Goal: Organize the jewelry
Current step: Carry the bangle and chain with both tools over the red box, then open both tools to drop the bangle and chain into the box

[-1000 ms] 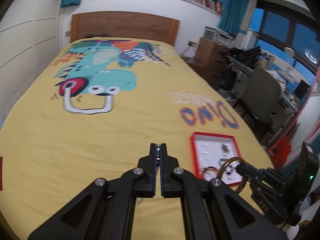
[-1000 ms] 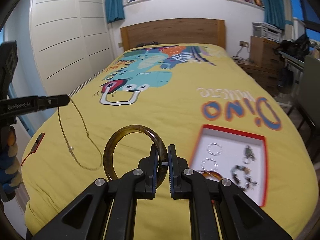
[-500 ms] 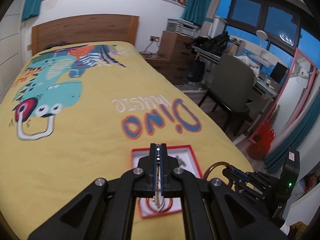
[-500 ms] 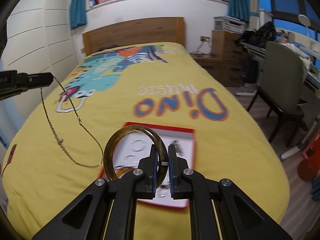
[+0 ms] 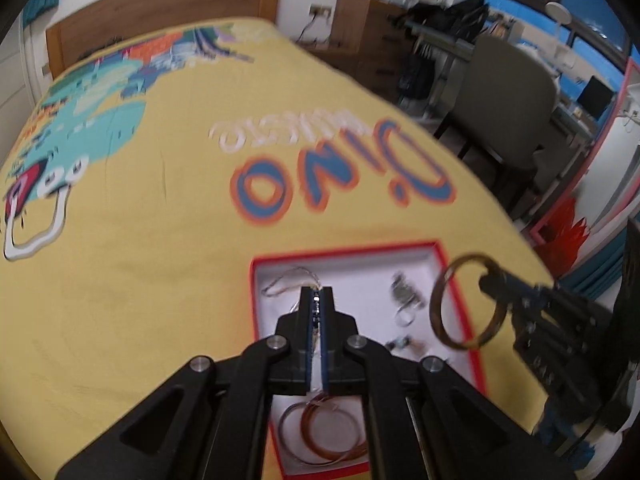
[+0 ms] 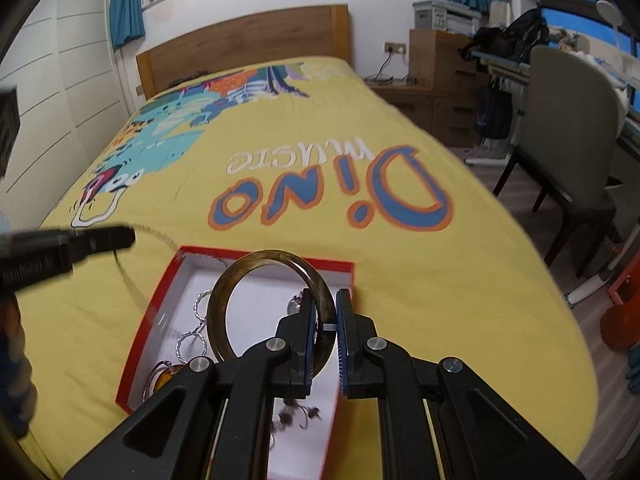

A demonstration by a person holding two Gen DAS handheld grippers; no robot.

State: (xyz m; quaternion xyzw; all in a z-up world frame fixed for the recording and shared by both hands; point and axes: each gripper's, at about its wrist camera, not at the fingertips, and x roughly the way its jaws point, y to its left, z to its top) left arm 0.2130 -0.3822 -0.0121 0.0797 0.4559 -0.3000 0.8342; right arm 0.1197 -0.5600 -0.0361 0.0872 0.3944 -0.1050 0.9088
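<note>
We see the yellow bedspread (image 6: 168, 280) filling most of both views, printed upside down with "Dino" in big blue letters edged orange and a white word above it, too blurred to read. Bare yellow cloth lies open to the left of and above the box; the bed's right edge falls to wooden floor, where a grey upholstered chair (image 6: 568, 152) stands at the right of the frame.

The shallow red-rimmed cardboard box with a white floor (image 5: 458, 292) sits low in the centre, near the bed's right edge, holding silver links, thin amber hoops and small dark pieces.

Our right gripper (image 6: 328, 328) is clamped narrow on the thick brown translucent bangle (image 6: 256, 266), held upright over the box. Our left gripper (image 5: 317, 336), nearly closed, pinches the fine gold chain (image 6: 132, 280), which hangs over the box's upper left corner; faint white lettering on its side is unreadable.
</note>
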